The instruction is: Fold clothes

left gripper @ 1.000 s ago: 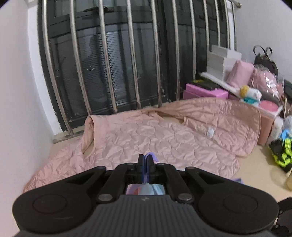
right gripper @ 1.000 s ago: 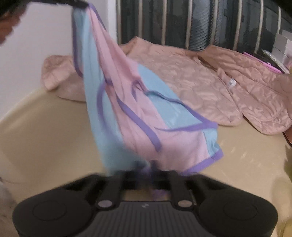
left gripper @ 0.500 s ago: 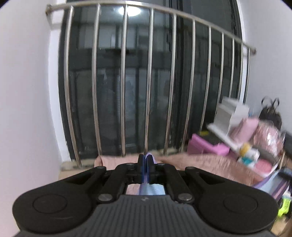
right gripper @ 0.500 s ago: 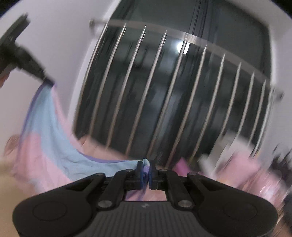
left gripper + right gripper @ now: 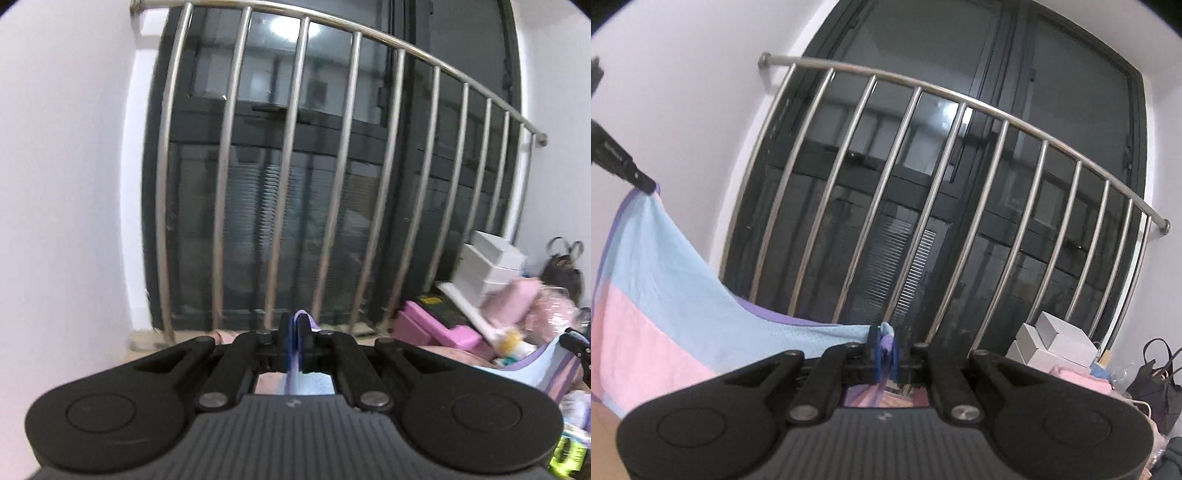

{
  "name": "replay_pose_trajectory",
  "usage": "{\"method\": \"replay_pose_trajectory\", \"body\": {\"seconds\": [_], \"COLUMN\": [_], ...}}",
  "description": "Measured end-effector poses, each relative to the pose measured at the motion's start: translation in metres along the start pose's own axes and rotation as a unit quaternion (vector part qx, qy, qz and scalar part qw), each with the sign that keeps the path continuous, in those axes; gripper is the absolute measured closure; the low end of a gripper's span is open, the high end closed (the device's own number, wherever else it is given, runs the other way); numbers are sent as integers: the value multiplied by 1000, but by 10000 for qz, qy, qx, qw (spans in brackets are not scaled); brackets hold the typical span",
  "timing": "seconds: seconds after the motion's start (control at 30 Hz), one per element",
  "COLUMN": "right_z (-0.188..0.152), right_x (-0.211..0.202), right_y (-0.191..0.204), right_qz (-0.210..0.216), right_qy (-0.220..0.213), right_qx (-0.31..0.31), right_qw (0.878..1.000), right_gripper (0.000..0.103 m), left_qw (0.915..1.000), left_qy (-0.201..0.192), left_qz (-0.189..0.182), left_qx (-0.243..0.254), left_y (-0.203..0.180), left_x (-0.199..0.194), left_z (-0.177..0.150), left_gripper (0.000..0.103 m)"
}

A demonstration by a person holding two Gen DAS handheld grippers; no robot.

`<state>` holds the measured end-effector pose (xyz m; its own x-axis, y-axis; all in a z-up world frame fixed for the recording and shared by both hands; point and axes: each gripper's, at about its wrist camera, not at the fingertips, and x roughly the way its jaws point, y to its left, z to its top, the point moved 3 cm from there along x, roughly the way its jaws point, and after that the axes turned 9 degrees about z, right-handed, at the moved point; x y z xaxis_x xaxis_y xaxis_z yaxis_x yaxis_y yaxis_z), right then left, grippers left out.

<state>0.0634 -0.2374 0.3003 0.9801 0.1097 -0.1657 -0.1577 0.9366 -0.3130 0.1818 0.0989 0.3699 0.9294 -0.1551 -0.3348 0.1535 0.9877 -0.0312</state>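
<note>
A light blue and pink garment (image 5: 665, 295) with purple trim hangs in the air, stretched between both grippers. My right gripper (image 5: 885, 341) is shut on one purple-edged corner. My left gripper (image 5: 295, 326) is shut on the other corner, and its tip (image 5: 642, 181) shows at the upper left of the right wrist view. In the left wrist view the far end of the garment (image 5: 535, 369) shows at the right edge, held by the right gripper (image 5: 576, 343). The lower part of the garment is hidden behind the gripper bodies.
A steel railing (image 5: 295, 184) stands before a dark window straight ahead. White boxes (image 5: 491, 262), pink boxes (image 5: 432, 325) and bags (image 5: 1156, 380) crowd the right side. A strip of the pink quilted jacket (image 5: 454, 356) lies below. A white wall (image 5: 66, 184) is on the left.
Both grippers have risen and tilted up, still shut on the garment. The bed and quilted jacket dropped out of view. The garment went from a bunched hang to a spread between the grippers.
</note>
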Motion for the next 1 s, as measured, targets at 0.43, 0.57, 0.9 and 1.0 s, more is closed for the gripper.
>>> {"method": "replay_pose_trajectory", "body": {"seconds": [0.43,0.57,0.9,1.0], "right_z": [-184,-235,-246,-260], "right_x": [-39,-71,-3,29], "right_y": [90,119,121,124], "right_qz": [1930,2179,1243,1146], "right_qy": [1157,1793,2219,2592], "right_qx": [121,453,1078,1225], "right_qw": [9743,9583,9611,9511], "right_gripper": [89,67,58,97], "left_qw": [9867,9724,9753,9752], "left_qy": [1520,2157,1817,1803], "left_qz": [-396,-74,-252,-308], "left_qx": [-417,-884,-1234,-1249], "left_y": [28,45,-15,-31], "left_x": [-22,-18,-45,-57], "left_z": [-262,-344,-363,-368], "left_gripper": [96,68,43,41]}}
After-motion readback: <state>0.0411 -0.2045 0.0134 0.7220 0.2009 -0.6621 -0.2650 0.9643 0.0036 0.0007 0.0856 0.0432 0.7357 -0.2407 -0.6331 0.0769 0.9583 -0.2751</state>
